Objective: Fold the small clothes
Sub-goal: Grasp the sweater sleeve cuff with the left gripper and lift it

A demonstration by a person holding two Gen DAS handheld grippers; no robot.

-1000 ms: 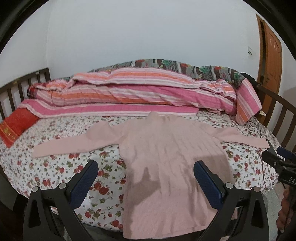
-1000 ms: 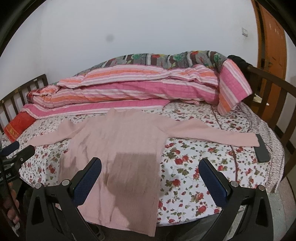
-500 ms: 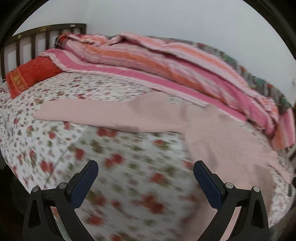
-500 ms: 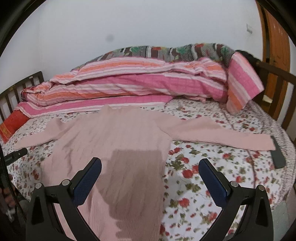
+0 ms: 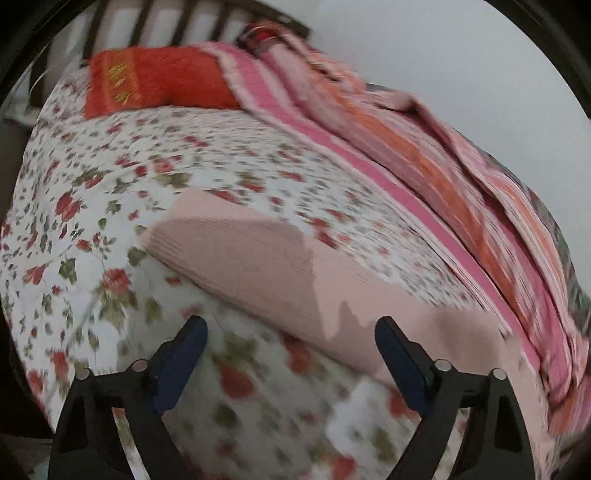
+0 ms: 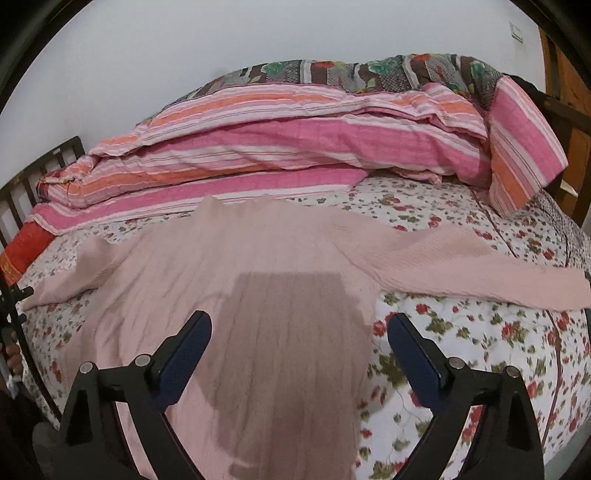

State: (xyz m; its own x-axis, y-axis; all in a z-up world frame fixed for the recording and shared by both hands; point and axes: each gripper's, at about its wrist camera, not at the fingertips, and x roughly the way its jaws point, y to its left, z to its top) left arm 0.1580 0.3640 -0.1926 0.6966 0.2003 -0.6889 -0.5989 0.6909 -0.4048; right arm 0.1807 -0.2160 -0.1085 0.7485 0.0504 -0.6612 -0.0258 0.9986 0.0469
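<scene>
A pale pink knit sweater (image 6: 258,280) lies flat on the floral bedsheet (image 6: 461,332), both sleeves spread out to the sides. In the left wrist view its left sleeve (image 5: 258,266) runs across the sheet, cuff end at the upper left. My left gripper (image 5: 291,332) is open and empty, hovering just in front of that sleeve. My right gripper (image 6: 299,328) is open and empty above the sweater's lower body, near its right side edge. The right sleeve (image 6: 480,273) stretches toward the right edge of the bed.
A rolled pink and orange striped quilt (image 6: 295,147) lies along the back of the bed. A red pillow (image 5: 155,81) sits by the dark wooden headboard (image 5: 166,14). A wooden door (image 6: 569,74) stands at the far right.
My left gripper has swung left and closer to the bed, from over the sweater body to the left sleeve. My right gripper has moved closer to the sweater. Both stay open.
</scene>
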